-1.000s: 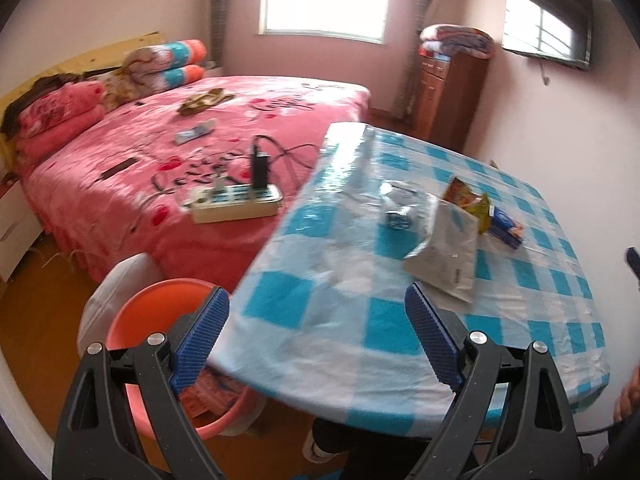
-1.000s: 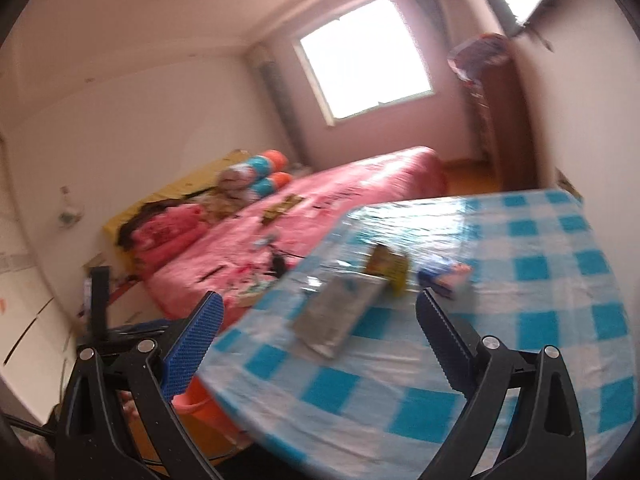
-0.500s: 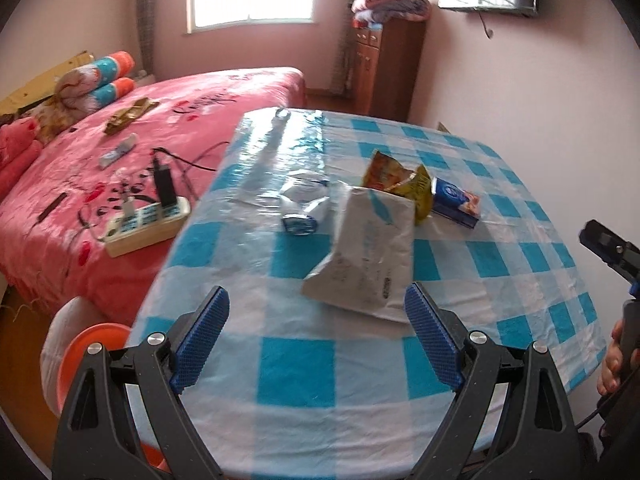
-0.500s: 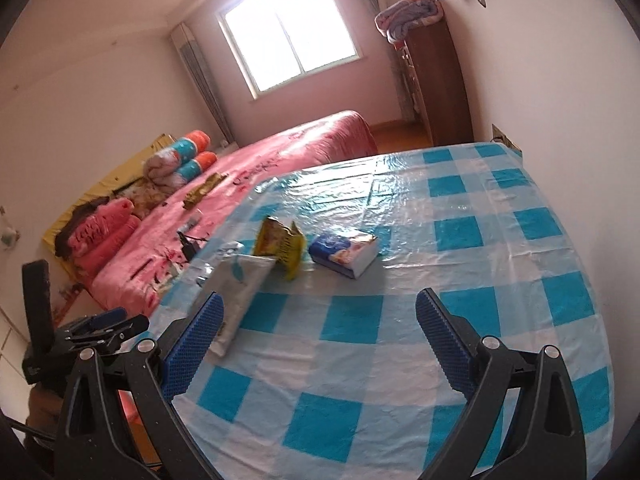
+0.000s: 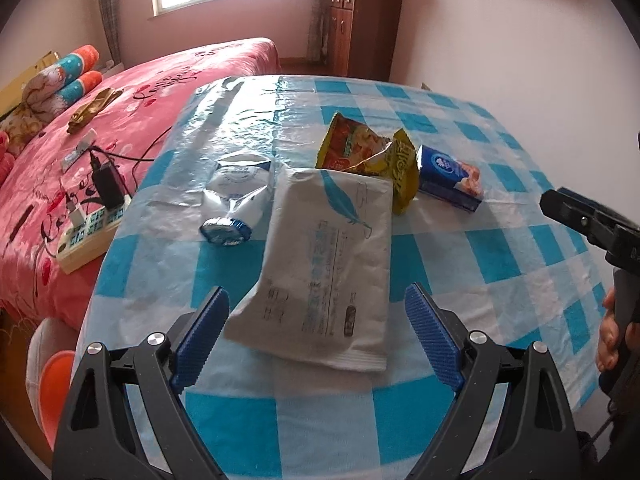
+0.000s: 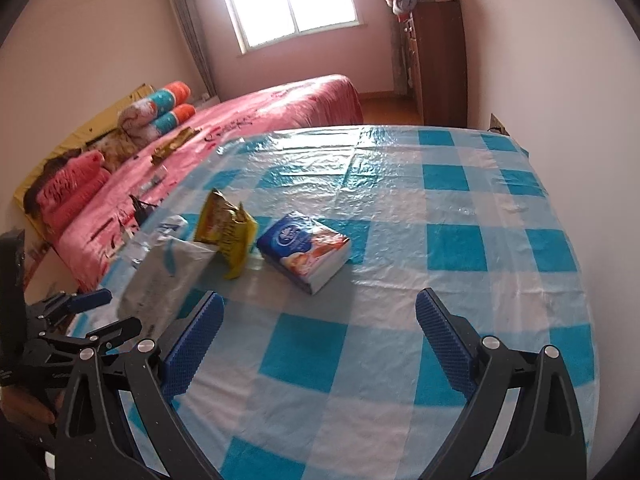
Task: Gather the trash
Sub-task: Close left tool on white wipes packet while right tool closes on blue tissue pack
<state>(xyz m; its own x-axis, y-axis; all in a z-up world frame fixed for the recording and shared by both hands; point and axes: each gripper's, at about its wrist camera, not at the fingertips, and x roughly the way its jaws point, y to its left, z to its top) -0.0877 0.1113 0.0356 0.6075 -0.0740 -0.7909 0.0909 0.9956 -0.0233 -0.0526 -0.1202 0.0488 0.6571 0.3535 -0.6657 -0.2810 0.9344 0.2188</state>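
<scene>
On the blue-checked table (image 5: pixel 500 256) lie a grey mailer bag (image 5: pixel 324 268), a yellow snack wrapper (image 5: pixel 368 156), a crumpled silver-and-blue wrapper (image 5: pixel 236 200) and a blue tissue pack (image 5: pixel 448 178). My left gripper (image 5: pixel 318 336) is open, its blue pads either side of the mailer's near end, not touching it. My right gripper (image 6: pixel 320 344) is open above bare tablecloth (image 6: pixel 460 240), short of the tissue pack (image 6: pixel 308 248). The snack wrapper (image 6: pixel 226 232) and mailer bag (image 6: pixel 160 276) lie to its left.
A pink bed (image 5: pixel 120 120) with a power strip (image 5: pixel 88 232) stands left of the table. An orange basin (image 5: pixel 52 384) sits on the floor at the table's near-left corner. A wooden cabinet (image 5: pixel 368 28) stands by the far wall. A hand (image 5: pixel 612 336) holds the right gripper's handle.
Both grippers have swung over the table and come down closer to the trash. The left one now frames the mailer bag; the right one faces the tissue pack. Both have stayed open.
</scene>
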